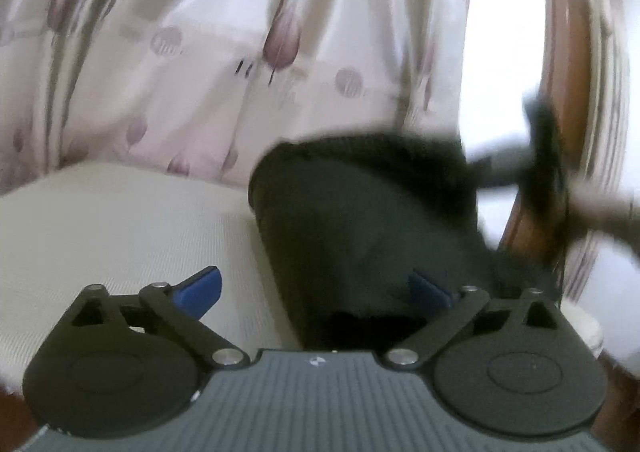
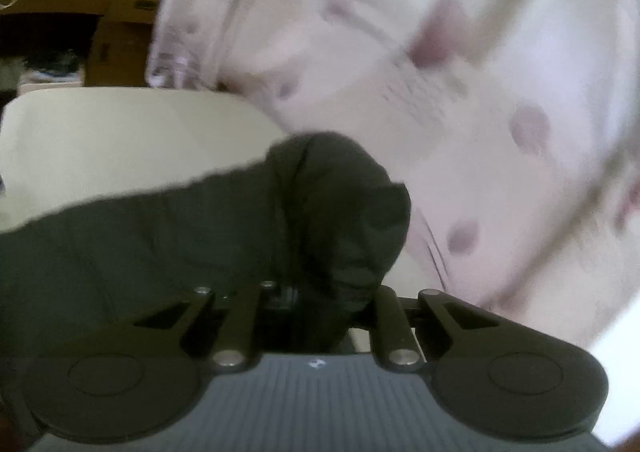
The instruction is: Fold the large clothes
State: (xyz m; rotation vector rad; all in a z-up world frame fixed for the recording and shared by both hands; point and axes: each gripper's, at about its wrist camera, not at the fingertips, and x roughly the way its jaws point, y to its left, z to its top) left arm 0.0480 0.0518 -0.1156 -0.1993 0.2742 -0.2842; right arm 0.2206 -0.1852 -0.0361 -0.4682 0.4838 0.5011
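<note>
A dark grey-green garment (image 1: 360, 219) lies on a cream table (image 1: 120, 236). My left gripper (image 1: 316, 288) is open, its blue fingertips (image 1: 200, 290) spread wide; the garment's near edge runs between them, over the right tip. In the left wrist view my right gripper (image 1: 540, 171) shows blurred at the garment's far right edge. In the right wrist view the garment (image 2: 200, 228) is bunched up in front of my right gripper (image 2: 316, 304), which is shut on a fold of it; the fingertips are hidden by cloth.
A white curtain (image 1: 240, 51) with purple leaf and dot print hangs right behind the table, also in the right wrist view (image 2: 440, 91). A brown wooden post (image 1: 568, 51) stands at the right. A dark wooden desk (image 2: 80, 3) is far left.
</note>
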